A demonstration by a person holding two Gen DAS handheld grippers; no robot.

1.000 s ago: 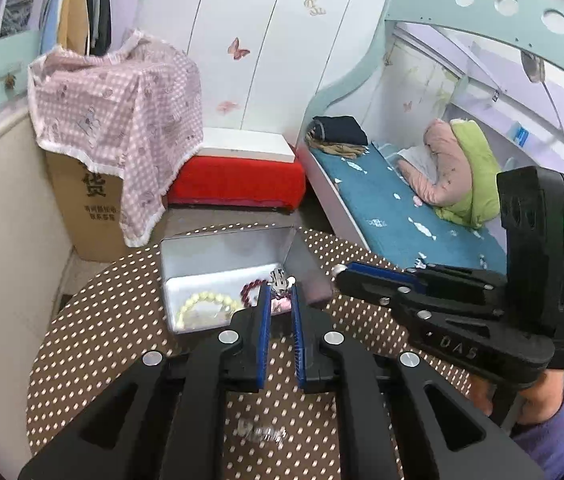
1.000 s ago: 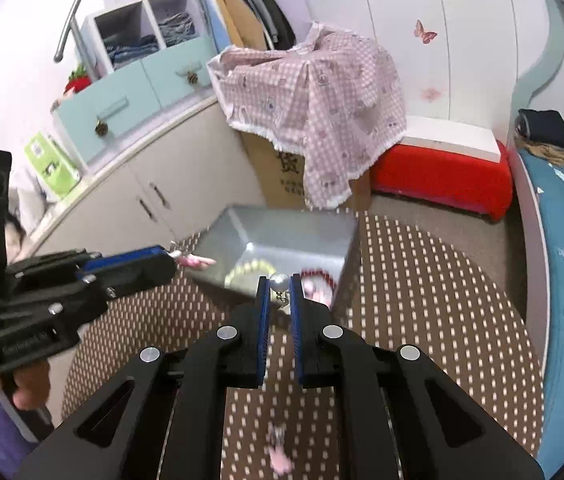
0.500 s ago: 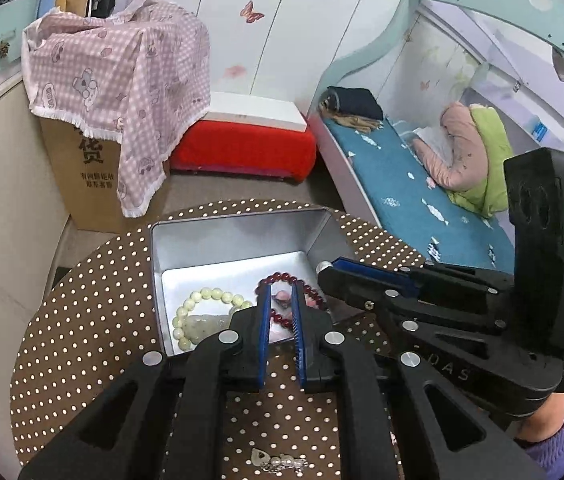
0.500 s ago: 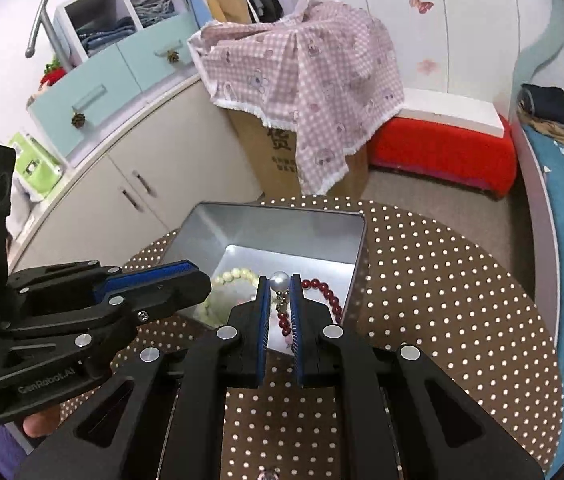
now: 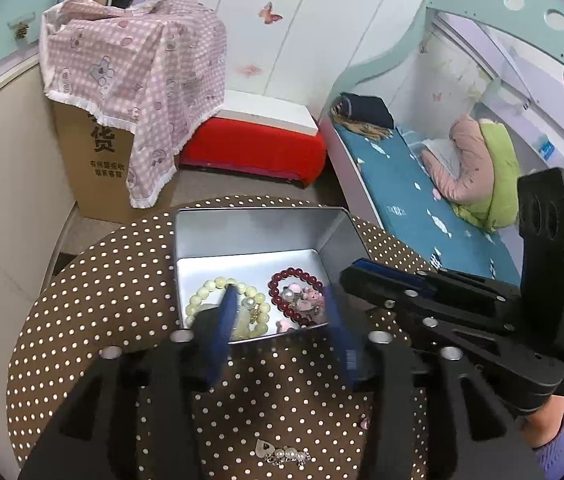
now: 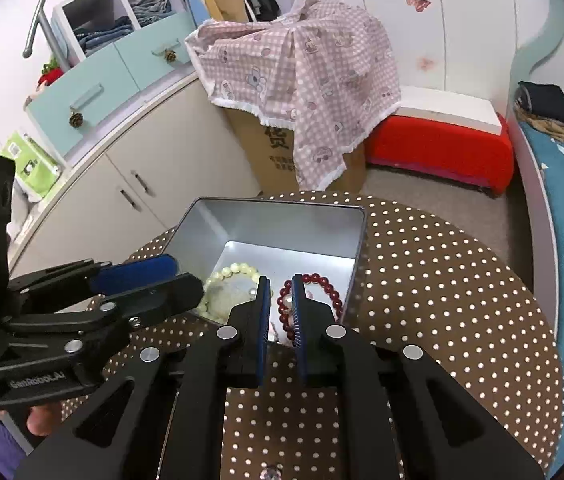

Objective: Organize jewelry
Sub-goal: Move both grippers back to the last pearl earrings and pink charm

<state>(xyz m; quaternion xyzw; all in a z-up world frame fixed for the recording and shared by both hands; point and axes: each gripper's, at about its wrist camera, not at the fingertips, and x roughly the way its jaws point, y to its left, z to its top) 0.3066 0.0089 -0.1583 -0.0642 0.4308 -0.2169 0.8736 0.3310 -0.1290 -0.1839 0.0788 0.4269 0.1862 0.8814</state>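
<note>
Left gripper (image 5: pixel 278 312) jaws just opened, empty, over tin (image 5: pixel 258 232) near edge. Right gripper (image 6: pixel 281 304) nearly closed, contents unclear. Pearl clip (image 5: pixel 282 454) lies crosswise at table (image 5: pixel 102 280) near edge, behind left tips.

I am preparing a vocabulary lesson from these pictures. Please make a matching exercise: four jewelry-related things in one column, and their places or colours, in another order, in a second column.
Things
1. Pale yellow-green bead bracelet
2. Dark red bead bracelet
3. Silver rectangular metal tin
4. Heart charm with small pearls

Descriptions
A. Lies on the dotted cloth, outside the tin
B. Lies in the right half of the tin, seen from the left wrist
C. Stands open on the brown polka-dot table
D. Lies in the left half of the tin

Pairs: 1-D, 2-B, 3-C, 4-A
</note>
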